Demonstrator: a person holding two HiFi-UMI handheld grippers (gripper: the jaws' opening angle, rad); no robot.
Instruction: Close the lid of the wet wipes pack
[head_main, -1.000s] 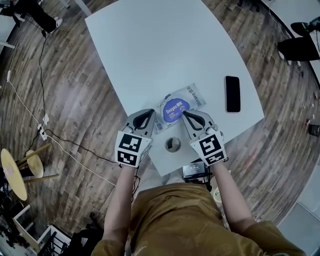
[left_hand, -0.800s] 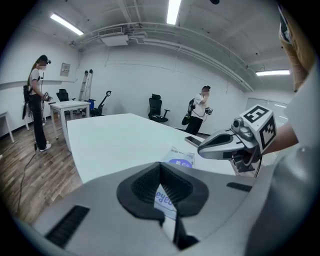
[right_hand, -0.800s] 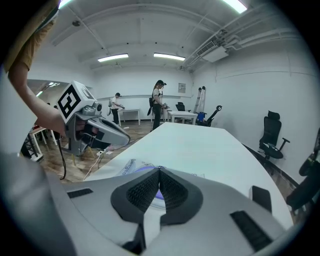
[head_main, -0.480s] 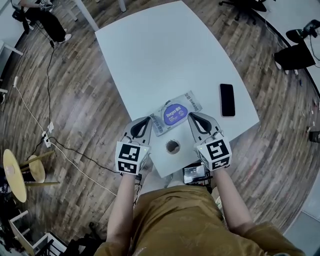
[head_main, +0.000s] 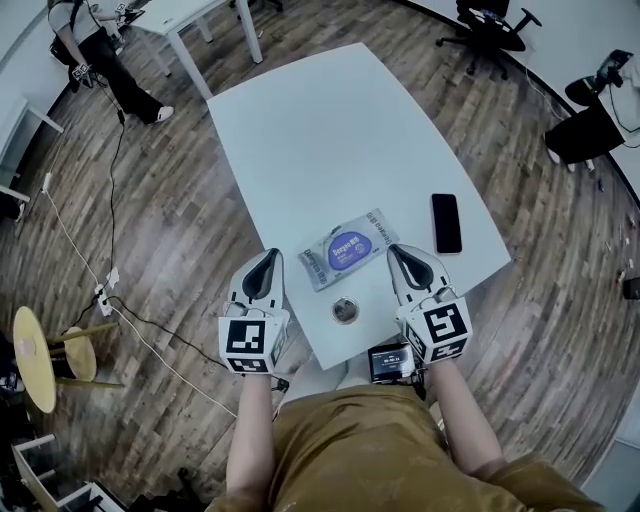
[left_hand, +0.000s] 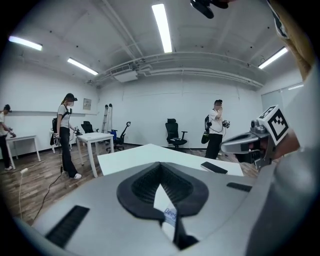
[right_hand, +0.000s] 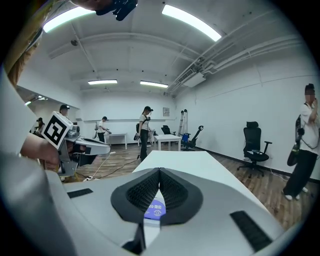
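Note:
The wet wipes pack (head_main: 348, 248) lies flat near the front edge of the white table (head_main: 330, 130), and its purple oval lid (head_main: 350, 246) looks flat against it. My left gripper (head_main: 269, 256) hovers at the table's left edge, a short way left of the pack, jaws shut and empty. My right gripper (head_main: 396, 250) stays just right of the pack, also shut and empty. Part of the pack (left_hand: 170, 215) shows through the left gripper (left_hand: 160, 164), and the purple lid (right_hand: 155, 209) shows through the right gripper (right_hand: 159, 170).
A black phone (head_main: 446, 222) lies on the table right of the pack. A round cable hole (head_main: 345, 311) sits in the tabletop between my grippers. A small screen device (head_main: 390, 362) hangs below the front edge. People (left_hand: 65, 135) stand around the room, with another table (left_hand: 95, 142) and office chairs (head_main: 485, 20).
Both grippers have drawn back from the pack's sides and moved apart, the left one out to the table's edge. The pack stays put with the lid flat.

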